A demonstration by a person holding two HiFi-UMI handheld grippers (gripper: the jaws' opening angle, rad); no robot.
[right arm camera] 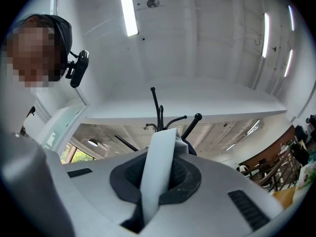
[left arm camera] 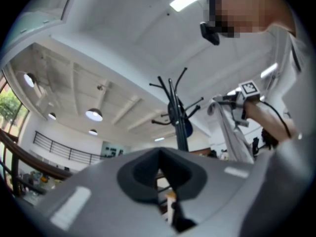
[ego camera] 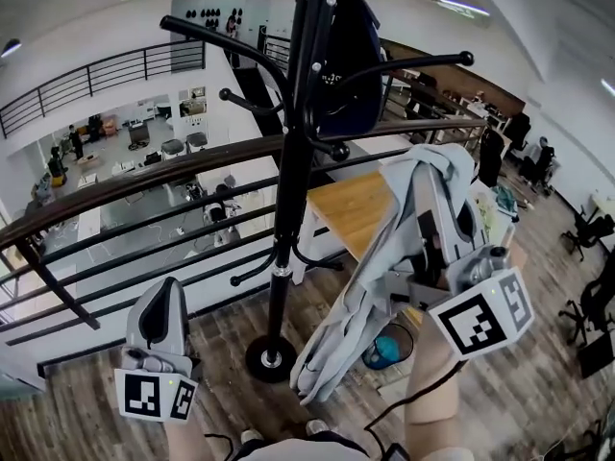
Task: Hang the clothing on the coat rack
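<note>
My right tongs (ego camera: 444,257) clenched the grey garment (ego camera: 384,286), centre right; left tongs (ego camera: 159,315), lower left, were clenched empty near the coat rack (ego camera: 293,161).

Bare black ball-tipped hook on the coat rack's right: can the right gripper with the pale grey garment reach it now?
Probably yes. The right gripper, shut on the pale grey garment, is below that ball-tipped hook with open air between; only the hung dark blue garment lies close beside it.
</note>
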